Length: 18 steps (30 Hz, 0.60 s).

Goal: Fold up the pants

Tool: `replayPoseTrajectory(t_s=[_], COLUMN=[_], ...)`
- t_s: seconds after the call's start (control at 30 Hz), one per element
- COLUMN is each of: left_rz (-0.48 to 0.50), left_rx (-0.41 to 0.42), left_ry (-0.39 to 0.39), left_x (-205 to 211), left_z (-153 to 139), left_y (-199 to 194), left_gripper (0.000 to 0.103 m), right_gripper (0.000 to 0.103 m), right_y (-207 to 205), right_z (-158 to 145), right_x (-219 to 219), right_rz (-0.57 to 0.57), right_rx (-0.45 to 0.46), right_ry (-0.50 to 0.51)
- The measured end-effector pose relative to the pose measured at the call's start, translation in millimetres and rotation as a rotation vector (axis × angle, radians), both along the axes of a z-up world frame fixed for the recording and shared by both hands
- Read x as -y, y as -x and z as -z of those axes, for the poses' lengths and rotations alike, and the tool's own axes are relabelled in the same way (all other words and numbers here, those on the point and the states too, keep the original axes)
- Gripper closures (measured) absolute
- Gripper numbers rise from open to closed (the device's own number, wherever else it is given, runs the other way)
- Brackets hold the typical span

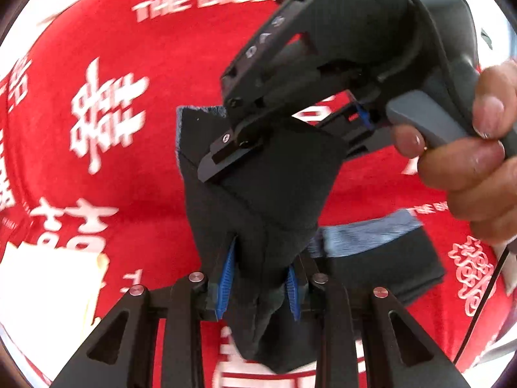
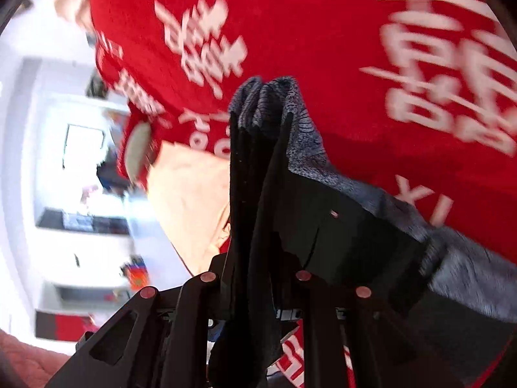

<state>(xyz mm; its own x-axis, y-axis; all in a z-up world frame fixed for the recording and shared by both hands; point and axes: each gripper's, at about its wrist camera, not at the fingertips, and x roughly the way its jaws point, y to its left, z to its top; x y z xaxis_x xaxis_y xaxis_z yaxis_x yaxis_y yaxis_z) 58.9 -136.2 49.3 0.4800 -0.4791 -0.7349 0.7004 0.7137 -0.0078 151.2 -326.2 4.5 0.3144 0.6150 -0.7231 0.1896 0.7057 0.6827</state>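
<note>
The left gripper (image 1: 260, 286) is clamped on a bunched fold of the dark pants (image 1: 258, 194), which rise toward 12 o'clock above the red printed cloth (image 1: 113, 161). The right gripper (image 2: 258, 148) is likewise clenched on the pants (image 2: 339, 213), with grey lining bunched past its fingertips at 12 o'clock and trailing to 4 o'clock. In the left view, a hand (image 1: 478, 161) at 3 o'clock squeezes that gripper's trigger.
</note>
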Motion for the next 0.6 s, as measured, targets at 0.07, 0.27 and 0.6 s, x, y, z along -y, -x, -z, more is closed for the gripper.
replayPoseTrajectory(t_s=[0.07, 0.27, 0.6], left_rz=[0.052, 0.197, 0.376], left_rx=[-0.002, 0.005, -0.049], left_ry=[0.000, -0.023, -0.201], left_x=[18.6, 74.7, 157.7], left_z=[-5.3, -6.5, 70.1], left_y=[16.0, 66.3, 136.3], left_gripper=[0.074, 0.074, 0.074], right_gripper=[0.085, 0.086, 0.086], right_y=[30.9, 116.0, 209.0], right_z=[-10.1, -17.7, 58.7], right_x=[25.1, 93.1, 167.0], right_rz=[0.069, 0.220, 0.389], right_rx=[0.025, 0.071, -0.026], right_ry=[-0.029, -0.053, -0.006])
